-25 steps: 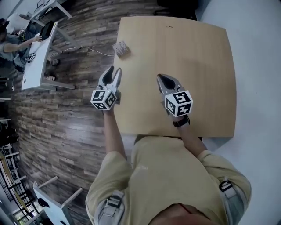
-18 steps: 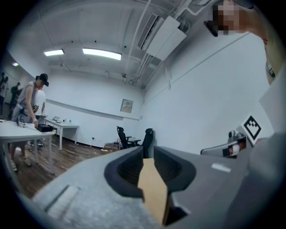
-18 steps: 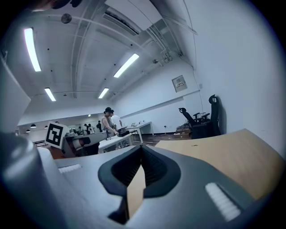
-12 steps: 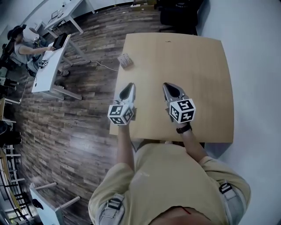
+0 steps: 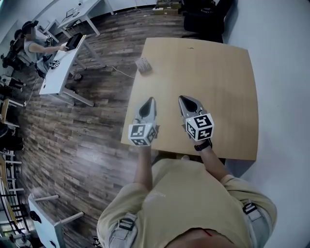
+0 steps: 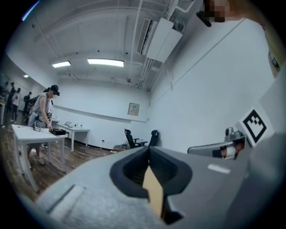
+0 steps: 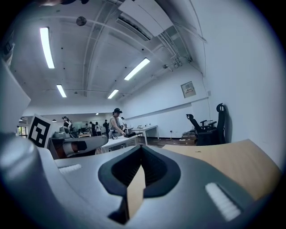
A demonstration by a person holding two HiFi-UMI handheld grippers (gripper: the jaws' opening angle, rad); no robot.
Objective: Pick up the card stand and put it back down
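The card stand point(image 5: 144, 65) is a small pale block near the far left edge of the light wooden table point(image 5: 218, 72). My left gripper point(image 5: 150, 101) hovers over the table's near left part, well short of the stand, with its jaws shut and nothing between them. My right gripper point(image 5: 183, 100) hangs beside it over the table's near middle, jaws shut and empty too. In the left gripper view the left gripper point(image 6: 149, 152) points up at the room and the stand is out of sight. The right gripper point(image 7: 140, 151) in its own view also shows only closed jaws.
The table's left edge point(image 5: 131, 104) drops to a dark wood floor. A white desk point(image 5: 60, 65) with a person point(image 5: 36, 43) at it stands far left. Black office chairs point(image 5: 203, 14) stand beyond the table's far edge. A white wall point(image 5: 286, 72) runs along the right.
My left gripper has drawn back from the card stand toward the near edge and its jaws have closed. The right gripper stayed roughly in place. The head view shifted, so the table appears lower.
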